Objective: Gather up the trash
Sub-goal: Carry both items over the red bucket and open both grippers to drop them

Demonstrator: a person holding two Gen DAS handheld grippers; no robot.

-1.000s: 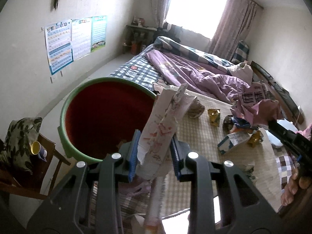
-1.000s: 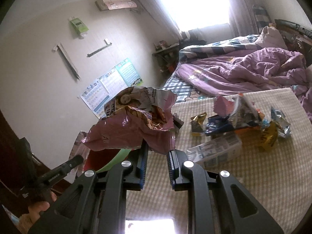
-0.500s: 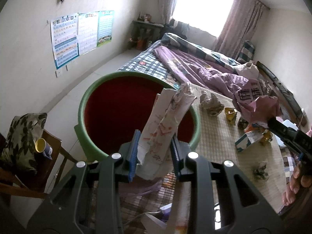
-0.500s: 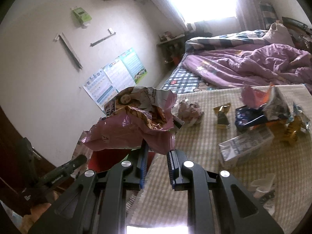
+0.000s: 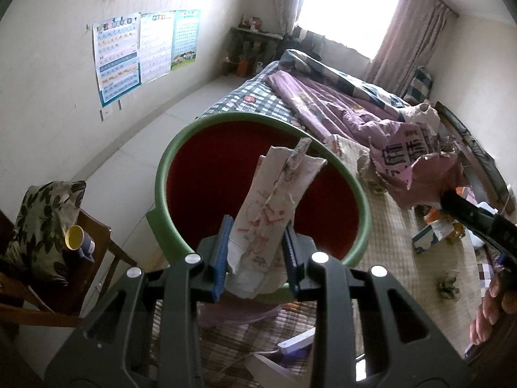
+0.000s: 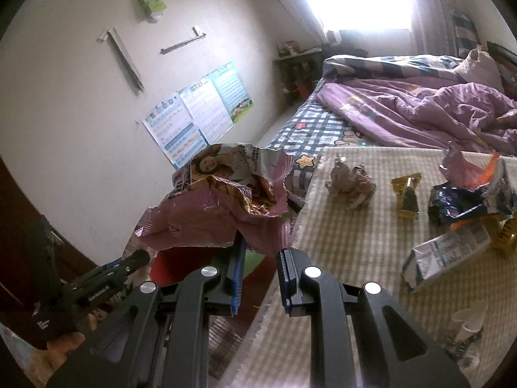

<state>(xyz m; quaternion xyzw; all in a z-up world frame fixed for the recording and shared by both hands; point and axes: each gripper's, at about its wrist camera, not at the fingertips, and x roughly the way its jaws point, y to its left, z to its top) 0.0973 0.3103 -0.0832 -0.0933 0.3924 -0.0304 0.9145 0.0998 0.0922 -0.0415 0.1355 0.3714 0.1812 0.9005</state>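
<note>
My left gripper [image 5: 257, 255] is shut on a crumpled white paper wrapper [image 5: 274, 207] with red drawings, held over the mouth of a green bin [image 5: 161, 174] with a dark red inside. My right gripper [image 6: 260, 273] is shut on a pink snack bag [image 6: 219, 210] with a photo print, held at the mat's left edge, just above the bin [image 6: 168, 266]. The pink bag also shows in the left wrist view [image 5: 420, 168], right of the bin. More trash lies on the mat: a crumpled paper ball [image 6: 350, 182], a gold wrapper [image 6: 407, 195], a white carton [image 6: 449, 257].
A woven mat [image 6: 349, 258] covers the bed's near end, with a purple duvet [image 6: 420, 113] beyond. A wooden chair [image 5: 80, 249] with a leaf-print cushion and a yellow cup [image 5: 76, 242] stands left of the bin. A white power strip [image 5: 295, 344] lies below.
My left gripper has carried the paper wrapper from beside the bin to over its mouth. My right gripper has moved left with the pink bag toward the bin.
</note>
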